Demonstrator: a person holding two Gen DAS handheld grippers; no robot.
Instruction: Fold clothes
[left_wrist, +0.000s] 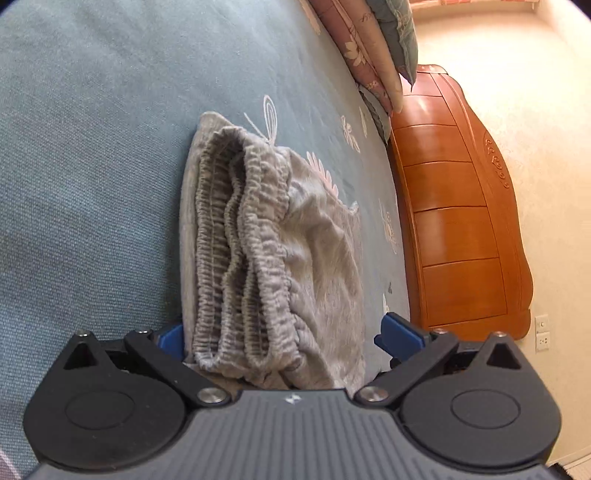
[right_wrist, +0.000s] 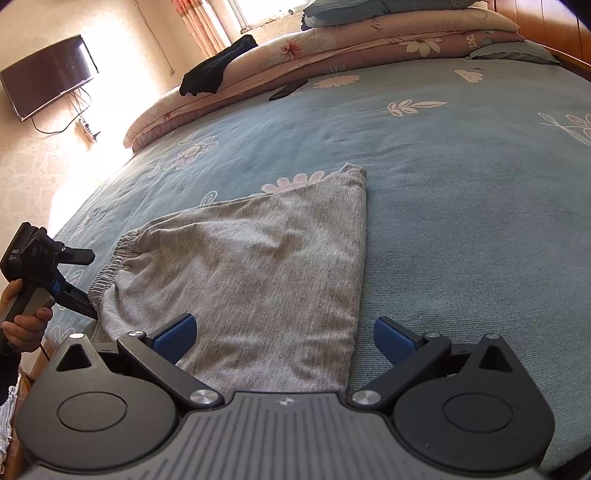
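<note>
Grey shorts (right_wrist: 258, 266) lie folded on the blue flowered bed sheet (right_wrist: 461, 184). Their elastic waistband (left_wrist: 240, 258) is stacked in layers and runs away from the left wrist camera. My left gripper (left_wrist: 286, 339) is open, its blue pads (left_wrist: 400, 338) on either side of the waistband end. From the right wrist view that left gripper (right_wrist: 86, 302), held in a hand (right_wrist: 26, 325), meets the waistband at the shorts' left edge. My right gripper (right_wrist: 284, 338) is open over the shorts' near edge, one pad above the cloth and the other above the sheet.
A wooden headboard (left_wrist: 454, 221) stands past the bed's far side, with wall sockets (left_wrist: 542, 332) beside it. Folded quilts and pillows (right_wrist: 332, 48) are piled at the bed's far end, with a black garment (right_wrist: 218, 70) and a phone (right_wrist: 288, 89). A TV (right_wrist: 48, 74) hangs on the wall.
</note>
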